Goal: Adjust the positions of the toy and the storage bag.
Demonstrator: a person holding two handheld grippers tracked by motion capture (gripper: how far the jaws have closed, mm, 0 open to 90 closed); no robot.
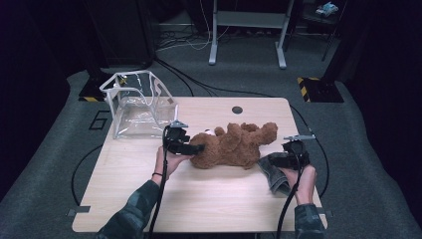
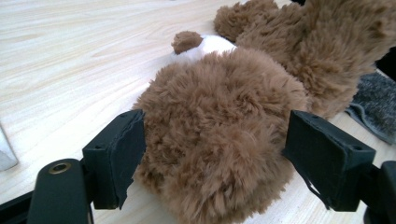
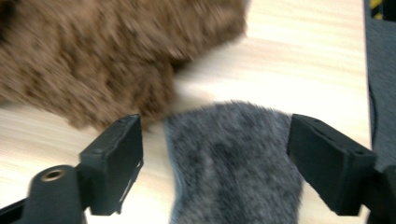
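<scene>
Bear [image 1: 234,145] lay mid-table [image 1: 199,199], its head between the open, non-gripping jaws of the left gripper [image 2: 212,158]. Right gripper [image 3: 215,161] gaped over grey cloth [image 3: 233,163], holding nothing. A "6" [image 1: 100,120] was marked on the floor by the clear bin [image 1: 137,102].

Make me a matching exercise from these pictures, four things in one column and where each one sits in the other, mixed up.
Things:
1. teddy bear
2. clear plastic bag
3. grey cloth
4. left claw

Places:
A. far left part of the table, standing open
B. open around the bear's head
C. middle of the table, lying down
D. near the table's right edge, beside the bear

Pairs: 1-C, 2-A, 3-D, 4-B
</scene>
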